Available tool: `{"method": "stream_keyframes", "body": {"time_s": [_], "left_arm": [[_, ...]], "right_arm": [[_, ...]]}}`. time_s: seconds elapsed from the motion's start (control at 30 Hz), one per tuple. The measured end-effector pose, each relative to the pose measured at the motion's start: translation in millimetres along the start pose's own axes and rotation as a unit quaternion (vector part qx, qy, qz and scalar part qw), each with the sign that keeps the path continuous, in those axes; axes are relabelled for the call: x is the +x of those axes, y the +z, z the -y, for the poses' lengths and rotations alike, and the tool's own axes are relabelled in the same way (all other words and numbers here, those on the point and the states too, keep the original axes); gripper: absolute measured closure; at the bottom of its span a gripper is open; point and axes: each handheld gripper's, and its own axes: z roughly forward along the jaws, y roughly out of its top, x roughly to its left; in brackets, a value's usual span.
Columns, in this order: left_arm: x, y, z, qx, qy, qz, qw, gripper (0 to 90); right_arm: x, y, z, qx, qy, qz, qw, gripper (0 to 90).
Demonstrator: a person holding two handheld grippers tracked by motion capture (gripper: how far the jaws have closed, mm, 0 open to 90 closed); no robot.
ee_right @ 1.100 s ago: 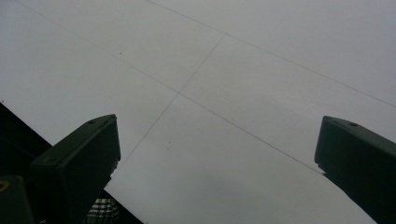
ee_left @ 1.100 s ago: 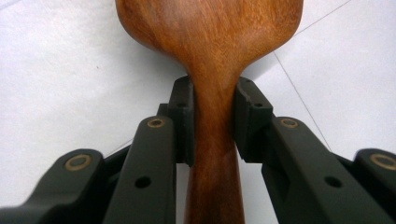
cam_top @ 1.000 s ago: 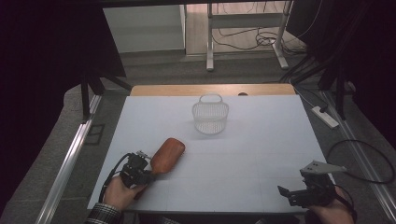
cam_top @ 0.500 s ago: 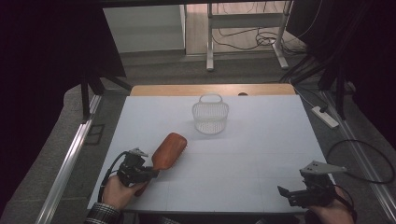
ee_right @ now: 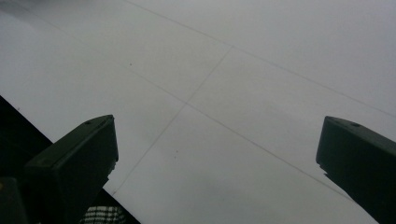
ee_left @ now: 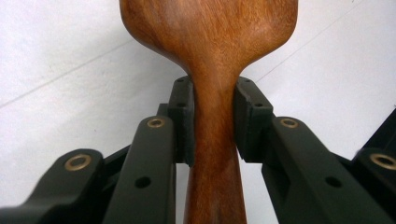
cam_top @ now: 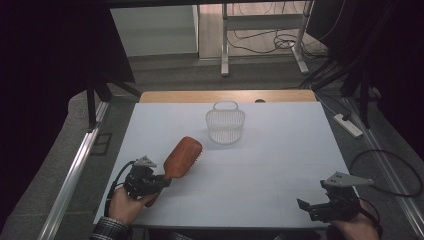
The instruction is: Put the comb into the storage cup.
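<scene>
Left tool (ee_left: 212, 116): closed on the brush (cam_top: 181, 157) neck, head raised toward the far basket (cam_top: 225, 125), presumably its destination.
Right tool (ee_right: 217, 154): spread wide, idle over the near-right counter (cam_top: 280, 165).

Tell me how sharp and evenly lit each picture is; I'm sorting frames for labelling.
High view: dim, dark surroundings, white table evenly lit, wire basket soft. Left gripper view: brown wooden hairbrush sharp and bright at its clamped handle. Right gripper view: grey, shaded toward the top-left, black pads slightly blurred.
</scene>
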Motion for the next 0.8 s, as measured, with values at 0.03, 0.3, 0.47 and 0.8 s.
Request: {"method": "stream_keyframes", "body": {"time_s": [0.03, 0.3, 0.47, 0.8], "left_arm": [[-0.2, -0.5, -0.4, -0.002, 0.001, 0.001, 1.0, 71.8], [-4.8, -3.9, -4.1, -0.03, 0.013, 0.002, 0.9995, 71.8], [-10.8, -2.9, -7.5, -0.034, 0.024, 0.001, 0.9991, 71.8], [-15.5, -2.4, -14.6, -0.051, 0.036, 0.007, 0.998, 71.7]], "right_arm": [[0.1, 0.0, -0.3, -0.004, -0.002, 0.0, 1.0, 0.0], [2.2, 1.8, -4.0, -0.028, -0.018, -0.003, 0.9994, 0.0], [1.0, 1.6, -7.7, -0.042, -0.025, -0.001, 0.9988, 0.0], [-1.5, 3.8, -21.0, -0.078, -0.015, -0.033, 0.9963, 0.0]]}}
